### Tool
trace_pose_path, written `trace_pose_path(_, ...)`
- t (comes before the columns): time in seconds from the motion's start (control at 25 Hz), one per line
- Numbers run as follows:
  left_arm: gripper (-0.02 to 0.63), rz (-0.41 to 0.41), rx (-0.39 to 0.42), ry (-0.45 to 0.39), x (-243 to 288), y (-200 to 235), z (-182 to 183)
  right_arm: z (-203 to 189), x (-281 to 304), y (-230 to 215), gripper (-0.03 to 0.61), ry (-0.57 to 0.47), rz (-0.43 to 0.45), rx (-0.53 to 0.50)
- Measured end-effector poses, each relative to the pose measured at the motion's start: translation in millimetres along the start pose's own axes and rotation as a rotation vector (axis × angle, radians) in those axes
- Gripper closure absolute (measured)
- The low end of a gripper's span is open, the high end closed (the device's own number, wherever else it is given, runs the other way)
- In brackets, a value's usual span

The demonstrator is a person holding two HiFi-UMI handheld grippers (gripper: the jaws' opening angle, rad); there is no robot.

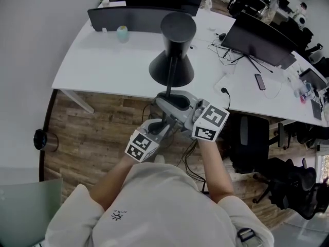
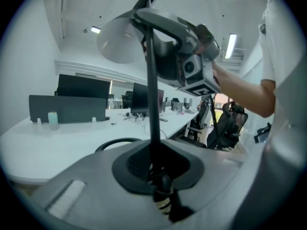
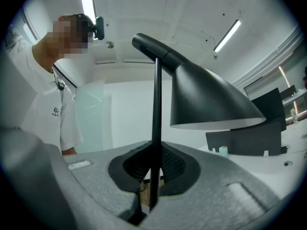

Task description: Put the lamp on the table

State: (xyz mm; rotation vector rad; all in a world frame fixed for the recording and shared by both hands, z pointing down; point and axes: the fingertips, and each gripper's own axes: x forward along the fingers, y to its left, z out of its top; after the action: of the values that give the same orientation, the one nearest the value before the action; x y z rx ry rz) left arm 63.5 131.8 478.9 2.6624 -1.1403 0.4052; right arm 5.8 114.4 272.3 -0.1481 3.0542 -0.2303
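Note:
A black lamp [image 1: 171, 68] with a cone shade [image 3: 206, 99] and a thin straight stem [image 2: 152, 104] is held upright in the air, at the near edge of the white table [image 1: 103, 66]. My left gripper [image 1: 160, 126] is shut on the lower stem. Above it, just under the shade, my right gripper [image 1: 172, 103] is shut on the same stem. The left gripper view shows the right gripper [image 2: 192, 68] up by the shade [image 2: 120, 40]. The right gripper view shows the stem [image 3: 156, 109] rising from between the jaws. Both gripper bodies hide the lamp's foot.
A dark screen panel [image 1: 128, 19], a small green cup [image 1: 122, 33], a monitor [image 1: 257, 40], cables [image 1: 226, 50] and a phone [image 1: 260, 81] are on the table. Office chairs [image 1: 288, 179] stand at the right. A round black object [image 1: 41, 139] sits on the wooden floor at the left.

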Motion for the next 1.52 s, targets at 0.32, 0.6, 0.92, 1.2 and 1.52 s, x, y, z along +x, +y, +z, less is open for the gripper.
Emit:
trace_pose_path(0.32, 0.580, 0.007, -0.012, 0.030, 30.6, 9.9, 0.1, -3.6, -12.0, -35.2, 0.554, 0.000, 0.010, 0.023)
trace_pose_path(0.6, 0.580, 0.007, -0.021, 0.040, 45.5, 13.7, -2.5, -8.6, -16.9, -50.3, 0.554, 0.006, 0.006, 0.035)
trace_pose_path(0.92, 0.580, -0.011, -0.030, 0.050, 52.3, 22.5, 2.8, -6.9, -12.4, -65.2, 0.554, 0.010, -0.002, 0.038)
trace_pose_path(1.2, 0.580, -0.031, -0.021, 0.046, 65.7, 49.8, 7.5, -6.8, 2.3, -92.4, 0.554, 0.015, -0.020, 0.036)
trace_pose_path(1.52, 0.580, -0.064, -0.011, 0.054, 80.1, 85.5, 17.2, -1.9, 20.6, -128.8, 0.554, 0.013, -0.046, 0.032)
